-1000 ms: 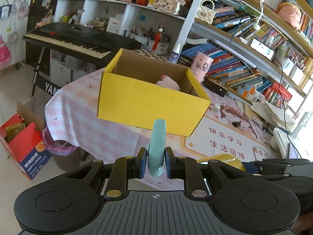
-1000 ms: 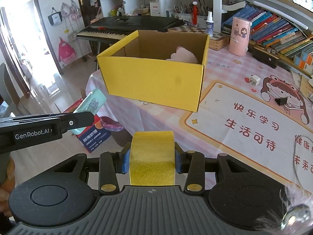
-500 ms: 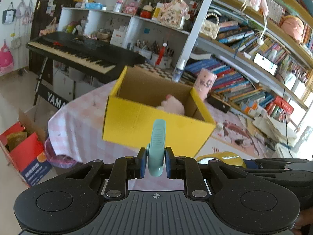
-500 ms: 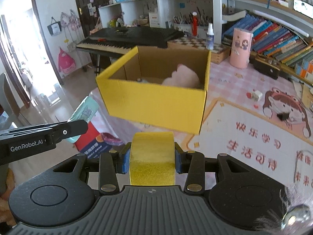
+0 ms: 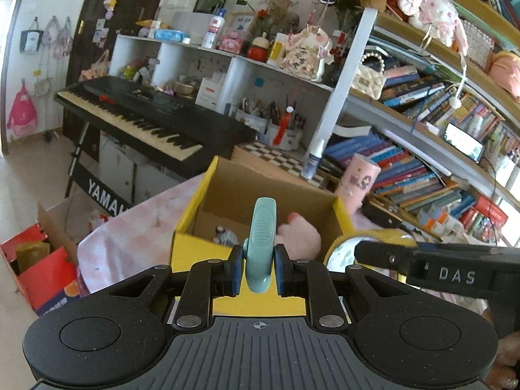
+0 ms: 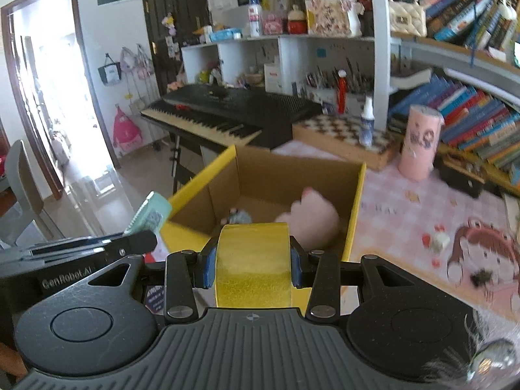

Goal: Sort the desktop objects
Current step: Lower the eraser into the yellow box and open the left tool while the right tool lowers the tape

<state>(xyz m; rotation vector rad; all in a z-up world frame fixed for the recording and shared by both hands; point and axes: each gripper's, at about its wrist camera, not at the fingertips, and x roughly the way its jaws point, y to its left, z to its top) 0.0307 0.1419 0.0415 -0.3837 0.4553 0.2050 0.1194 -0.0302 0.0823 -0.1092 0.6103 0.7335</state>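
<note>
Left gripper (image 5: 259,271) clamps a teal clip (image 5: 261,243), right gripper (image 6: 253,269) clamps yellow tape (image 6: 253,263); open box (image 6: 354,208) just beyond both fingertips.

The box (image 6: 195,191) stands open at the top, its near wall low ahead. Inside, a pink toy (image 6: 312,217) fills the right half and a small item (image 6: 239,217) lies mid-floor; the left part is bare.
</note>
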